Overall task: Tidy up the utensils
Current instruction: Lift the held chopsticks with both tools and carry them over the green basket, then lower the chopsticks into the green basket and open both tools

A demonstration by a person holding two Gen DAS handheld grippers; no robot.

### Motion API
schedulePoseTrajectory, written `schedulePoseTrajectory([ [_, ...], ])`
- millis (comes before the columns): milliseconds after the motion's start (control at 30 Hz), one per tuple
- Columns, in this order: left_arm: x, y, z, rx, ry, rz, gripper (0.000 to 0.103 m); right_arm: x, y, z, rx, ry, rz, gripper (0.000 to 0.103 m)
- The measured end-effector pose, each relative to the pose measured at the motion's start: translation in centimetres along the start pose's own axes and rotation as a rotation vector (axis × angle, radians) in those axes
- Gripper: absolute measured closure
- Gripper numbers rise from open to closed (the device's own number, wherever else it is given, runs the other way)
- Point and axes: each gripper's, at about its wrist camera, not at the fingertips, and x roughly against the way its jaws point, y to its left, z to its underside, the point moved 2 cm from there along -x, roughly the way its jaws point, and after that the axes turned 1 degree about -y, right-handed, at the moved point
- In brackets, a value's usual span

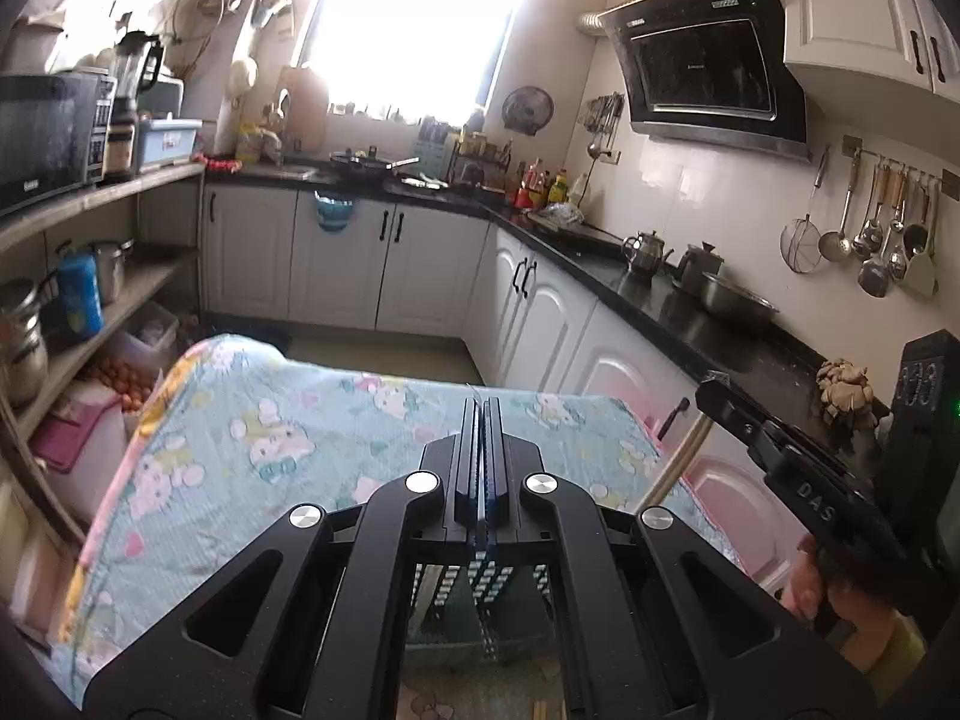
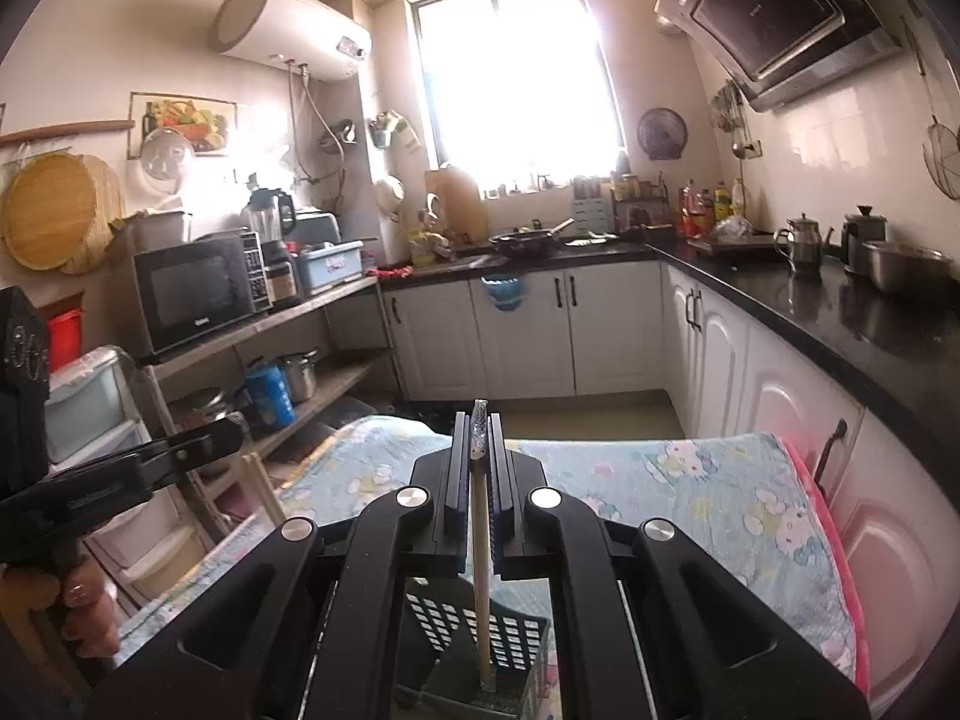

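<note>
The right gripper [image 2: 478, 468] is hovering above the desk [image 2: 708, 492], which is wearing a pale blue cartoon-print cloth. Its fingers [image 2: 459, 480] are clamping a single wooden chopstick [image 2: 480, 570], upright, with the decorated top end poking out above the fingertips. The lower end of the chopstick is reaching down into a dark perforated utensil holder [image 2: 480, 654] standing on the desk just beneath the gripper.

The left gripper [image 1: 485, 450] is floating over the same desk with its fingers [image 1: 468, 456] pressed together; I can't make out anything caught between them. Below it, the slotted wall of the utensil holder [image 1: 480, 588] is showing through the frame of the gripper. Off to its right, the other gripper [image 1: 780, 450] is holding the pale stick [image 1: 675, 468], which is slanting down toward the desk.

Behind everything, a black countertop [image 2: 840, 312] is running along the white cabinets, carrying a metal bowl [image 2: 900, 267] and two kettles [image 2: 801, 243].
</note>
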Motion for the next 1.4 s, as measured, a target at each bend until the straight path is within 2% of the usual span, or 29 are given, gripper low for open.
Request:
schedulePoseTrajectory([
  [167,-1.0,0.5,2.3,0.021,0.049,0.004,0.103,-1.1,-0.5,2.1,-0.054,0.026,-0.016,0.098],
  [333,-1.1,1.4,3.8,0.037,0.063,-0.009,0.103,-1.7,-0.4,3.6,-0.085,0.033,-0.031,0.098],
  [833,-0.5,3.3,4.8,0.031,0.070,-0.059,0.103,-1.7,-1.4,5.6,-0.125,0.058,0.026,0.096],
  [900,-0.3,3.7,4.9,0.043,0.077,-0.061,0.098,-1.5,-1.6,5.6,-0.124,0.060,0.036,0.096],
  [967,-0.1,4.0,5.0,0.046,0.078,-0.071,0.093,-1.3,-1.9,5.6,-0.122,0.066,0.052,0.087],
  [1100,0.2,4.5,5.4,0.057,0.086,-0.074,0.091,-0.8,-2.5,5.7,-0.131,0.082,0.067,0.080],
  [1167,0.5,4.6,5.5,0.061,0.085,-0.071,0.085,-0.6,-2.7,5.8,-0.135,0.088,0.072,0.068],
  [1400,1.2,4.3,6.4,0.057,0.093,-0.058,0.067,0.4,-3.2,6.8,-0.144,0.116,0.084,0.058],
])
